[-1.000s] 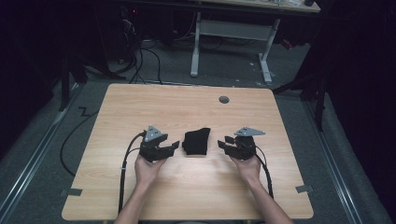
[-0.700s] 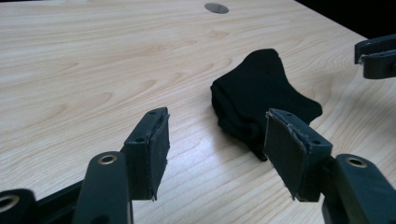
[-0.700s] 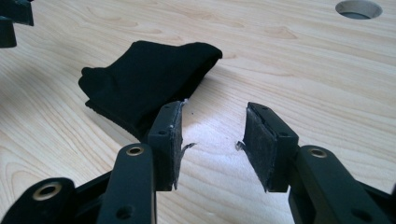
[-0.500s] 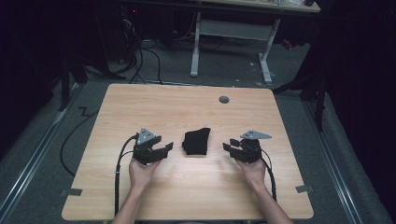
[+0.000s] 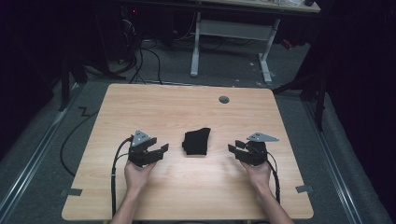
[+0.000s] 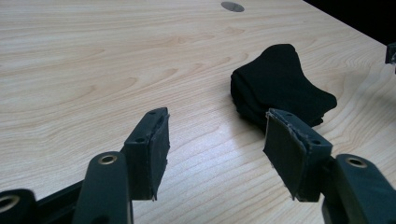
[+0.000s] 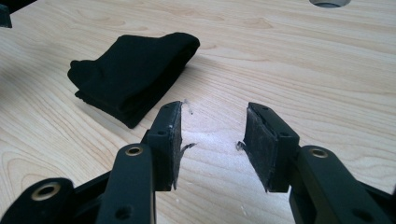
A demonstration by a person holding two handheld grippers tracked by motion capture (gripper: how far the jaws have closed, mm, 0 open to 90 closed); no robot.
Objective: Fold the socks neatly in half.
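Observation:
A folded black cloth (image 5: 196, 141) lies near the middle of the wooden table (image 5: 187, 107). My left gripper (image 5: 162, 151) rests low to its left, open, with nothing between its pads. In the left gripper view the cloth (image 6: 280, 88) sits ahead and to the right of the open gripper (image 6: 217, 156). My right gripper (image 5: 232, 150) is to the right of the cloth, also open and empty. From the right gripper view the cloth (image 7: 133, 70) lies ahead and to the left of that gripper (image 7: 212, 147). Neither gripper touches the cloth.
A round grey grommet (image 5: 224, 99) is set in the table near its far edge. Beyond the table stand a white desk frame (image 5: 231, 32) and cables on a dark floor. Tape marks (image 5: 304, 189) sit at the table's near corners.
Both hands have drawn back toward the near edge and slightly outward, away from the cloth. The cloth has not moved.

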